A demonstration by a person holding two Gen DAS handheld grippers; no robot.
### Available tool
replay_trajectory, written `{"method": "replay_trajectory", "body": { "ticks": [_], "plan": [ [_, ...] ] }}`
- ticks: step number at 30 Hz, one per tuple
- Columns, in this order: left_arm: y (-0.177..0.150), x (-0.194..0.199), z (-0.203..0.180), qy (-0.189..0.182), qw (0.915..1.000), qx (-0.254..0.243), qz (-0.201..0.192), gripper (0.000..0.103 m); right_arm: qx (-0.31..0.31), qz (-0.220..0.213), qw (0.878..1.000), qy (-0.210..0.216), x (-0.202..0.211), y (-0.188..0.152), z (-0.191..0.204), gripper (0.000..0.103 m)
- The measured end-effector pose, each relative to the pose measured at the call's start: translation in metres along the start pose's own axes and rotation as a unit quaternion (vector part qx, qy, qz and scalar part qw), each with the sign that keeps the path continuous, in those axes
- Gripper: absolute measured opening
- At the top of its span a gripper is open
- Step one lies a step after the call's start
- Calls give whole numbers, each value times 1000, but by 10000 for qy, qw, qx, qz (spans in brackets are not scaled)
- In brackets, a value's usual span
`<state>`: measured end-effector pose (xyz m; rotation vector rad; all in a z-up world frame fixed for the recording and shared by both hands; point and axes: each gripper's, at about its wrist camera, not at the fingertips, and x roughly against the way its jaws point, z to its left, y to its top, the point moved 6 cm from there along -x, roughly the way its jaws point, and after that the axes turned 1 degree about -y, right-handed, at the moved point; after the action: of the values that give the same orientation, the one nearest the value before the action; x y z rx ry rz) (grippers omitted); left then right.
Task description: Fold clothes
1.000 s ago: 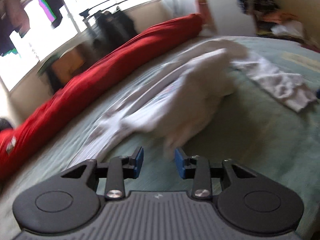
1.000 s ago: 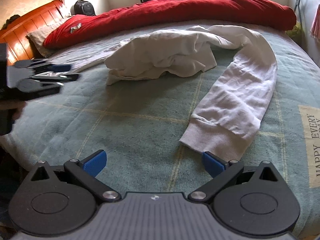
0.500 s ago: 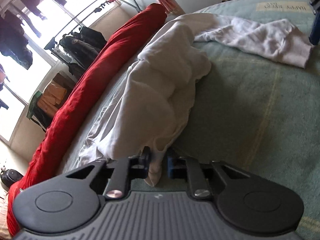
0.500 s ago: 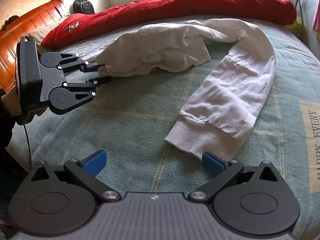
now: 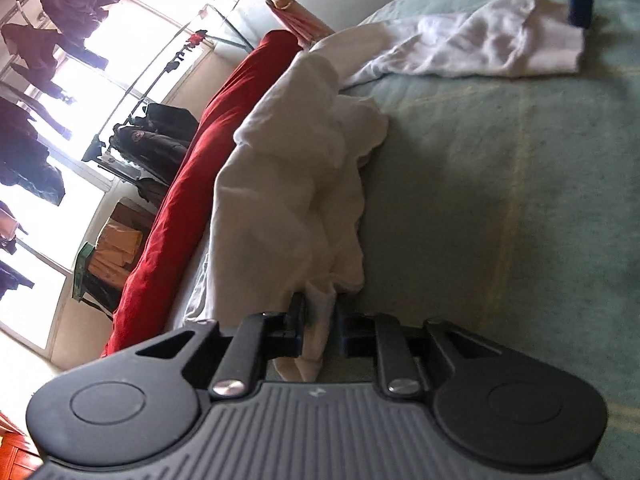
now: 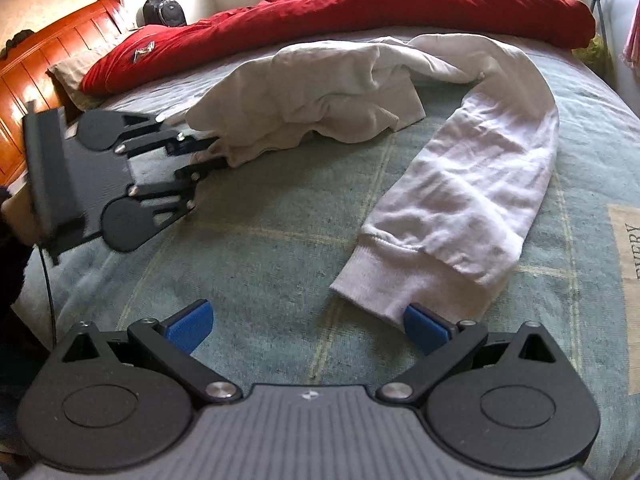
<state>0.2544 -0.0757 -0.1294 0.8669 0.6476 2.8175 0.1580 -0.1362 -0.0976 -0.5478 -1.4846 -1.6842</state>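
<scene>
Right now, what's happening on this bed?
A person with a claw in each hand is starting to fold a white sweatshirt lying crumpled on the bed. The left claw has just closed on an edge of it. The right claw is open, beside the cuff of the outstretched sleeve, not gripping.

Left gripper (image 5: 319,330) and right gripper (image 6: 308,326): ribbed grey housing bearing a small pale emblem; two round black discs with recessed circles; black linkage arms on silver screws; blue pads (image 6: 188,326) on the fingers; a thin black cable (image 6: 47,276) hanging beside a dark sleeve (image 6: 10,264).
</scene>
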Motion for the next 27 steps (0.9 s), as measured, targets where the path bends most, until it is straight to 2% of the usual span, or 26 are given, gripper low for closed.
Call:
{"method": "replay_trajectory", "body": {
  "ticks": [2,7,11,16,19,23,27],
  "plan": [
    [1,1,0,19,10000,-5,26,4,-10,-7,10000,-39,2,-2,-1,103],
    [3,33,11,101,9994,256,-194,3,-74,-83,9999,-97,11,-3,-5,103],
    [6,70,25,146,9973,544,-466,3,-77,-176,9997,-121,19,-2,-4,103],
    [3,119,36,331,9936,836,-680,3,-23,-268,9996,-83,28,-1,6,103],
    [1,146,41,321,9914,1009,-773,3,60,-313,9995,-59,33,-1,15,103],
    [-8,174,39,174,9895,1222,-753,2,161,-373,9992,-32,40,-3,27,103],
    [-23,190,22,-11,9905,1256,-564,2,233,-393,9990,-25,45,-7,35,103]
  ]
}}
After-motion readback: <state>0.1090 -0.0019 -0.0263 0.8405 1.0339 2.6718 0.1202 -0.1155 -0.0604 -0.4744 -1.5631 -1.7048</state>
